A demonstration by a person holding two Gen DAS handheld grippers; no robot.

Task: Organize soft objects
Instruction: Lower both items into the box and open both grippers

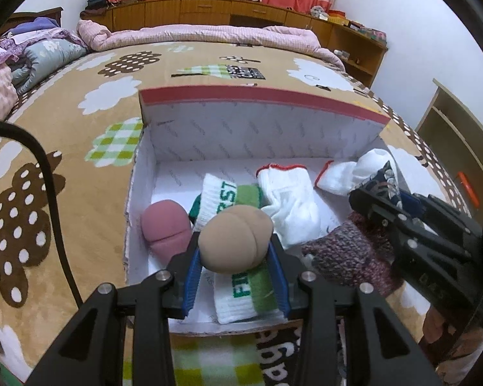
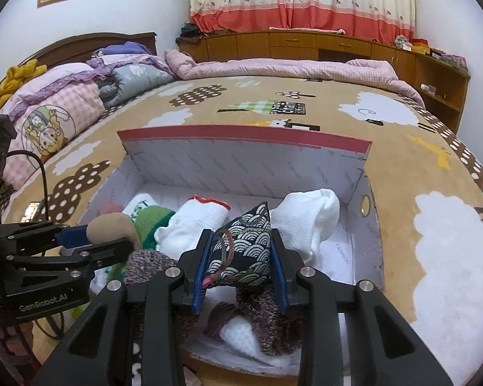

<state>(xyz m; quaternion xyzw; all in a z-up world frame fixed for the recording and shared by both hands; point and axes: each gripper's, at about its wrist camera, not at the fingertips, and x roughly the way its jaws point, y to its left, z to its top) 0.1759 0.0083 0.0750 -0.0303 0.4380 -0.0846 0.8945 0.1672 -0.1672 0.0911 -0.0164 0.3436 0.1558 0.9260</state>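
Note:
An open white cardboard box (image 1: 264, 128) (image 2: 241, 167) with a red-edged lid sits on the bed. My left gripper (image 1: 235, 257) is shut on a tan soft ball (image 1: 236, 239) over the box's near left part; the ball also shows in the right wrist view (image 2: 111, 226). My right gripper (image 2: 240, 254) is shut on a dark wave-pattern beanbag (image 2: 241, 251) over the box's right side; the beanbag also shows in the left wrist view (image 1: 388, 178). Inside the box lie a pink soft ball (image 1: 164, 228), green-and-white socks (image 1: 222, 197), white gloves (image 1: 291, 199) (image 2: 306, 222) and a purple knit piece (image 1: 347, 251) (image 2: 267, 318).
The bed has a tan blanket with cloud and dotted-tree prints (image 1: 64, 167) (image 2: 434, 244). Folded quilts and pillows (image 2: 64, 103) are piled at the left. Wooden cabinets (image 1: 209, 13) and shelves (image 2: 441, 80) stand beyond the bed. A black cable (image 1: 48, 180) runs at left.

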